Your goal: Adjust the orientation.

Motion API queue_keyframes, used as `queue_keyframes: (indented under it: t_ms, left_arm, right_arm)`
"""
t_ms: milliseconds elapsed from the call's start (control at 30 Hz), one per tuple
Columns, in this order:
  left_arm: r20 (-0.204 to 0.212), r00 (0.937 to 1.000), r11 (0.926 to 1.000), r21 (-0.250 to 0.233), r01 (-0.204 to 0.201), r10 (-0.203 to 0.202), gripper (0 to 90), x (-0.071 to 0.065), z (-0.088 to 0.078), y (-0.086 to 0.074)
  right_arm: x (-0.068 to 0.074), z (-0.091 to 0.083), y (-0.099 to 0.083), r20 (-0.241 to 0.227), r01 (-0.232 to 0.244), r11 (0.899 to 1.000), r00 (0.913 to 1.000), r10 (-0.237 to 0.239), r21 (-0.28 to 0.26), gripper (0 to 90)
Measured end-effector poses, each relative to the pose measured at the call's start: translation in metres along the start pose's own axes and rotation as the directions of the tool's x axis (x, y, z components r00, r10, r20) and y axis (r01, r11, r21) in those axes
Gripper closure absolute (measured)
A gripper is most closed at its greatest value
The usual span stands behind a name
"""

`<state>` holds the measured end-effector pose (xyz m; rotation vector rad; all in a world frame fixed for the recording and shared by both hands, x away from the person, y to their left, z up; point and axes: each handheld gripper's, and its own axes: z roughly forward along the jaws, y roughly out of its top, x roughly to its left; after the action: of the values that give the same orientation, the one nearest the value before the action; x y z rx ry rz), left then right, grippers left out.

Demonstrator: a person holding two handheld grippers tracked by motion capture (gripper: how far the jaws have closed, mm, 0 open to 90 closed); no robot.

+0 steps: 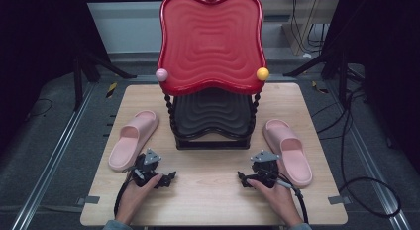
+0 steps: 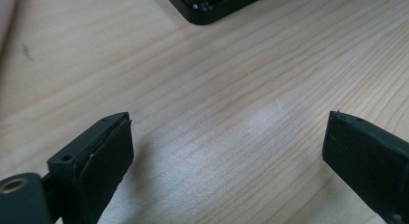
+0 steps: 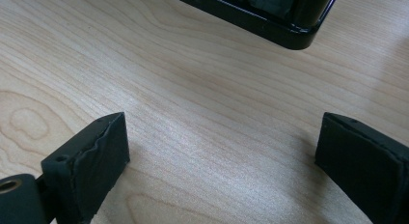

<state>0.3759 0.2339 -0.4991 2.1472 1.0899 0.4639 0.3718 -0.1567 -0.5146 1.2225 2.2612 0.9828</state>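
Nothing started: both pink slippers on table (image 1: 213, 200), left slipper (image 1: 132, 140) and right slipper (image 1: 288, 150) flanking two-tier rack (image 1: 212, 41). Left tool (image 1: 167, 177) and right tool (image 1: 243, 179) released, empty, resting near slippers; grasping left to do.

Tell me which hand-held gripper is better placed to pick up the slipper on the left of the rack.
Left. The left hand-held gripper rests open right beside that slipper, while the right hand-held gripper sits across the table by the other slipper.

A recording lab was suggested: a small wooden table (image 1: 213, 190) was set on grey carpet (image 1: 49, 141), ringed by black stand legs (image 1: 94, 61), metal floor rails (image 1: 54, 155) and loose cables (image 1: 366, 190).
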Motion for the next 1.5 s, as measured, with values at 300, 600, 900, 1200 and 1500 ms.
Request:
queue_keyframes:
  t_ms: [300,600,900,1200,1500]
  left_arm:
    - [-0.065,0.9948,0.9969,0.013,-0.078,0.078,5.8,0.041,-0.041,0.031]
    - [-0.241,0.9694,0.9989,0.022,-0.042,0.046,19.0,0.111,-0.068,0.04]
    - [-0.276,0.9603,0.9978,0.063,-0.024,0.04,38.4,0.149,-0.055,0.036]
    - [-0.273,0.962,0.9961,0.086,0.021,0.004,57.4,0.169,-0.035,0.041]
    - [-0.263,0.9643,0.9945,0.089,0.057,-0.032,75.5,0.175,-0.022,0.043]
  right_arm:
    - [0.0,0.0,0.0,0.0,0.0,1.0,1.0,0.0,0.0,5.0]
    - [0.0,0.0,0.0,0.0,0.0,1.0,1.0,0.0,0.0,5.0]
    - [0.0,0.0,0.0,0.0,0.0,1.0,1.0,0.0,0.0,5.0]
    - [0.0,0.0,0.0,0.0,0.0,1.0,1.0,0.0,0.0,5.0]
    - [0.0,0.0,0.0,-0.001,0.0,1.0,1.0,0.0,0.0,5.0]
